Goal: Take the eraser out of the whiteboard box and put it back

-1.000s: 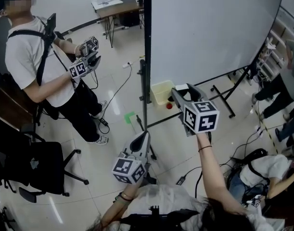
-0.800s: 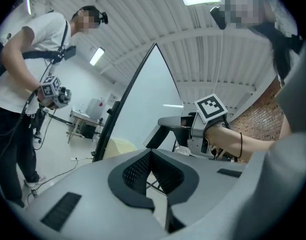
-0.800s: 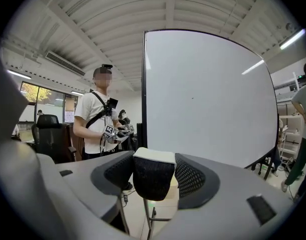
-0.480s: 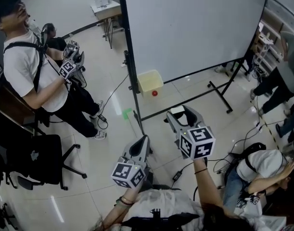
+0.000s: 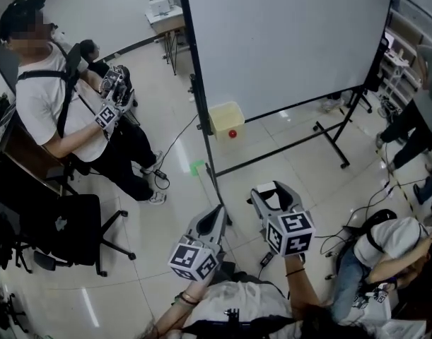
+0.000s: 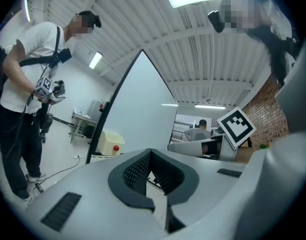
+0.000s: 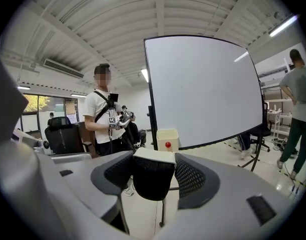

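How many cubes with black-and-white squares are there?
3: one cube on the left gripper, one on the right gripper, a third held by the person at left. Another may be hidden.

The pale glossy floor (image 5: 166, 210) carries the whiteboard's black stand (image 5: 331, 145), a black office chair (image 5: 67, 228), loose cables (image 5: 174, 138) (one trailing toward the stand) and a small green scrap (image 5: 196, 167).
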Action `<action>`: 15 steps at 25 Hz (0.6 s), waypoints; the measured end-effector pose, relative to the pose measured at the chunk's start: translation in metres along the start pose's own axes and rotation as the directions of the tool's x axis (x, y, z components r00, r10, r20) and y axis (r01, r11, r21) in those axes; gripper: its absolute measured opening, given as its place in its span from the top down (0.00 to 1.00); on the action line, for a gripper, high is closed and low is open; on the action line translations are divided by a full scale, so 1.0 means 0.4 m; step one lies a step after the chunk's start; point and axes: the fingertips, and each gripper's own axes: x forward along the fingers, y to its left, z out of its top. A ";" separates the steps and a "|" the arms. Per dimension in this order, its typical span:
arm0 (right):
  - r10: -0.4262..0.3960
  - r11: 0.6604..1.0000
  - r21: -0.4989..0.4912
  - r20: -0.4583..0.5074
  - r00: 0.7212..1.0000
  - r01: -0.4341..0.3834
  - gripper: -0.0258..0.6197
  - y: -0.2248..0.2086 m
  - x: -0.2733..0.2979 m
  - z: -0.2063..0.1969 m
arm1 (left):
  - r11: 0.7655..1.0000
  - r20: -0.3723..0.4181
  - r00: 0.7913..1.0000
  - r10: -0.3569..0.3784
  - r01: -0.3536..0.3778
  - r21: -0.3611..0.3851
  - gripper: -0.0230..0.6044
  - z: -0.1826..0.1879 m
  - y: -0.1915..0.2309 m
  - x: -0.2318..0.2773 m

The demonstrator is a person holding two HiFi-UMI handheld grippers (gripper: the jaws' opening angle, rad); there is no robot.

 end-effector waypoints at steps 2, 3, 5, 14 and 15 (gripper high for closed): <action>-0.001 1.000 0.000 -0.002 1.000 0.001 0.54 0.012 0.002 -0.007 | 1.000 -0.017 1.000 -0.002 0.003 0.027 0.99 0.000 0.009 0.003; 0.000 1.000 0.000 -0.004 1.000 0.000 0.54 0.016 0.007 -0.010 | 0.999 -0.023 1.000 -0.005 0.006 0.040 0.99 0.001 0.014 0.004; 0.004 1.000 0.000 -0.008 1.000 -0.004 0.54 0.025 0.022 -0.016 | 0.998 -0.039 0.999 -0.005 0.008 0.060 0.99 0.000 0.027 0.003; 0.026 0.999 -0.020 -0.039 0.999 -0.027 0.54 0.084 0.047 -0.025 | 0.998 -0.024 0.999 0.034 -0.033 0.045 0.99 0.014 0.078 -0.055; 0.026 0.999 -0.022 -0.038 0.999 -0.027 0.54 0.086 0.051 -0.022 | 0.998 -0.020 0.999 0.040 -0.039 0.042 0.99 0.017 0.086 -0.055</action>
